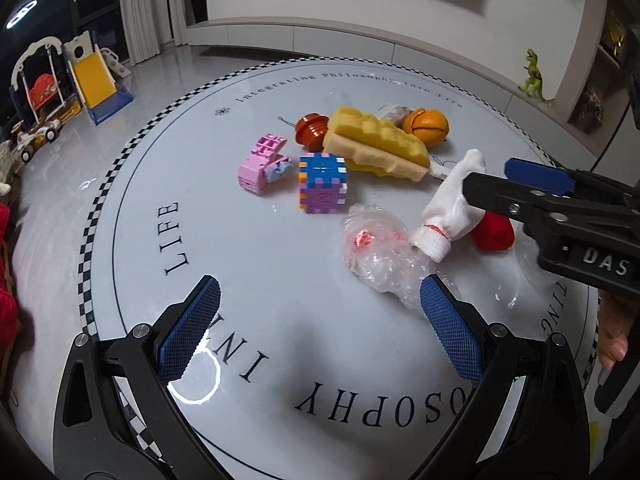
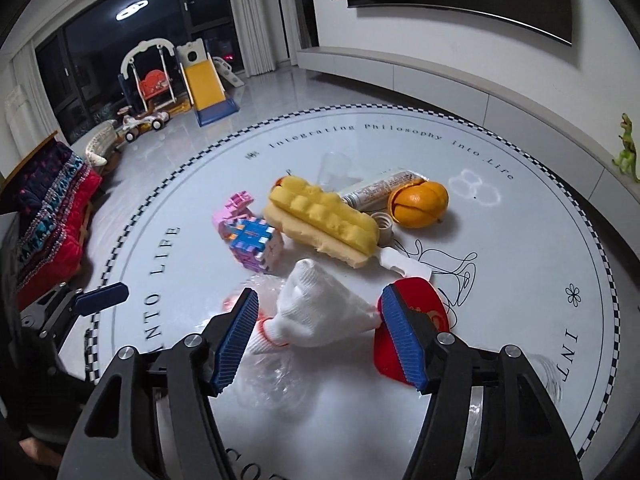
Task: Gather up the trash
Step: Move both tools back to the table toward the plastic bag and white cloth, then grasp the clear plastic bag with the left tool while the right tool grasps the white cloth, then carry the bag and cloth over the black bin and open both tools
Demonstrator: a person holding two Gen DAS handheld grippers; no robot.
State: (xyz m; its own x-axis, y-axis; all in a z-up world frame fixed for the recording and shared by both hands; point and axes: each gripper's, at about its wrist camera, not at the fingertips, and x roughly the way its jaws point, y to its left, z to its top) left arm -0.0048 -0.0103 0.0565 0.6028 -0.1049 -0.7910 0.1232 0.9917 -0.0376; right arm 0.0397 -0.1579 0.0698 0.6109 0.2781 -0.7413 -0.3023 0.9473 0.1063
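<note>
A white cotton glove [image 2: 320, 312] lies between the open fingers of my right gripper [image 2: 316, 340]; it also shows in the left wrist view [image 1: 448, 208], where the right gripper [image 1: 516, 184] reaches in from the right over it. Crumpled clear plastic [image 1: 376, 252] lies just beyond my open, empty left gripper [image 1: 320, 328], and under the glove [image 2: 272, 380]. A red piece [image 2: 416, 308] sits behind the right finger. An orange peel [image 2: 420, 204], a wrapper tube [image 2: 380, 190] and a clear cup [image 2: 334, 170] lie farther back.
A yellow sponge [image 1: 376, 148], a colourful block cube [image 1: 322, 182], a pink block toy [image 1: 262, 168] and an orange-brown toy [image 1: 312, 130] crowd the middle of the round white table [image 1: 160, 152]. A sofa with a red blanket [image 2: 52, 216] stands left.
</note>
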